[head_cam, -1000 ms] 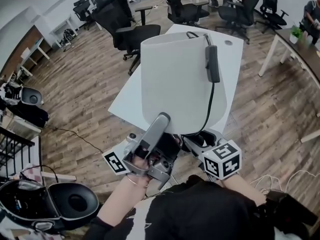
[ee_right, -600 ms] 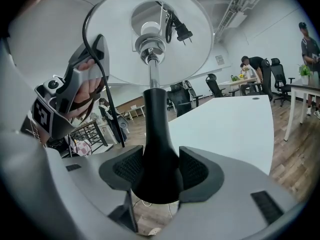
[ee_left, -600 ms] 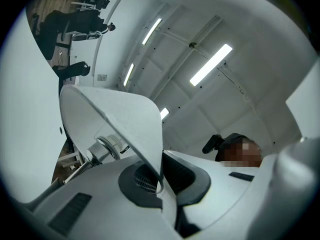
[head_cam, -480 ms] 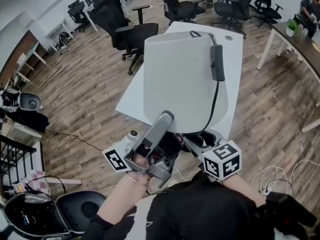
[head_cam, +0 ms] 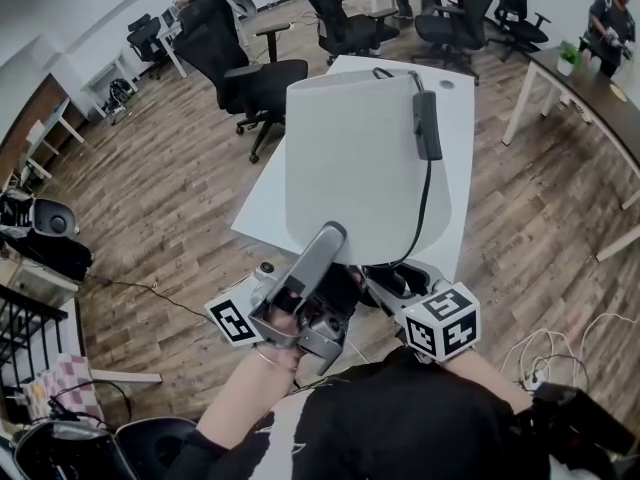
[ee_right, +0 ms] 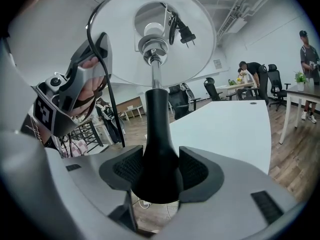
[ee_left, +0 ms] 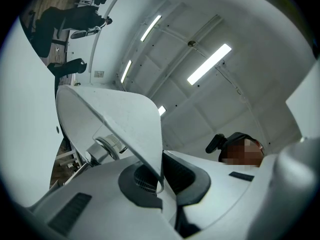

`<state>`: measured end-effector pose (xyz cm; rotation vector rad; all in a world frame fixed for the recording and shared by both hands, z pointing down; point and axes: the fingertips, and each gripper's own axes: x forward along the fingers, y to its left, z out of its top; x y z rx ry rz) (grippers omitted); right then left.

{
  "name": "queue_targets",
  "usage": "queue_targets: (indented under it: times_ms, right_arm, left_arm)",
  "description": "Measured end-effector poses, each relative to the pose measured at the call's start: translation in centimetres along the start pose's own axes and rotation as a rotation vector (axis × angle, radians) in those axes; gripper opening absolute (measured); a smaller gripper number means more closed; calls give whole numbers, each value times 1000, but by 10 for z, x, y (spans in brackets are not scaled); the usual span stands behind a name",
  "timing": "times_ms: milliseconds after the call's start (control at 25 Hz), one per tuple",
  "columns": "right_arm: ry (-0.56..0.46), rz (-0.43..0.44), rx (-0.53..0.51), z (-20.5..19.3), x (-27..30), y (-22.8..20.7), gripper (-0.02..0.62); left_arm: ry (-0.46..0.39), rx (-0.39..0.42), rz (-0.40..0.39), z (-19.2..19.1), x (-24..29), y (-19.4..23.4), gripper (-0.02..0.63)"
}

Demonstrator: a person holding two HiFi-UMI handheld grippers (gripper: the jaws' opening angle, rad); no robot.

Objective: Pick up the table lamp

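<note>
The table lamp is off the table, held in both grippers. Its white shade (head_cam: 350, 168) fills the middle of the head view, and a black cord with an inline switch (head_cam: 427, 128) hangs down its side. My left gripper (head_cam: 322, 243) points upward and is shut on the thin lower rim of the shade (ee_left: 115, 124); the pads (ee_left: 145, 176) pinch that edge. My right gripper (ee_right: 156, 171) is shut on the lamp's black flared base (ee_right: 156, 149), with the stem rising to the shade (ee_right: 115, 44) and the plug (ee_right: 186, 34) tucked inside. In the head view the shade hides the right gripper's (head_cam: 395, 280) jaws.
A white table (head_cam: 455, 118) lies just beyond the lamp, its near edge under the shade. Black office chairs (head_cam: 250, 73) stand to the left and behind it on the wooden floor. A dark desk (head_cam: 590, 93) is at the right. Cables (head_cam: 545, 353) lie on the floor at the lower right.
Both grips are the same. The lamp and grippers have travelled a little with the person: the dark bag at the lower left has slid almost out of the picture.
</note>
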<state>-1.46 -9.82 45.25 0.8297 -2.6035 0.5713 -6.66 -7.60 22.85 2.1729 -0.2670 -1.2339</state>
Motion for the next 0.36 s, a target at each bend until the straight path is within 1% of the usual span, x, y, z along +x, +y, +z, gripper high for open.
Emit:
queue_targets:
  times_ms: [360]
  right_arm:
    - [-12, 3, -22, 6, -3, 5, 233]
  left_arm:
    - [2, 8, -13, 2, 3, -8, 11]
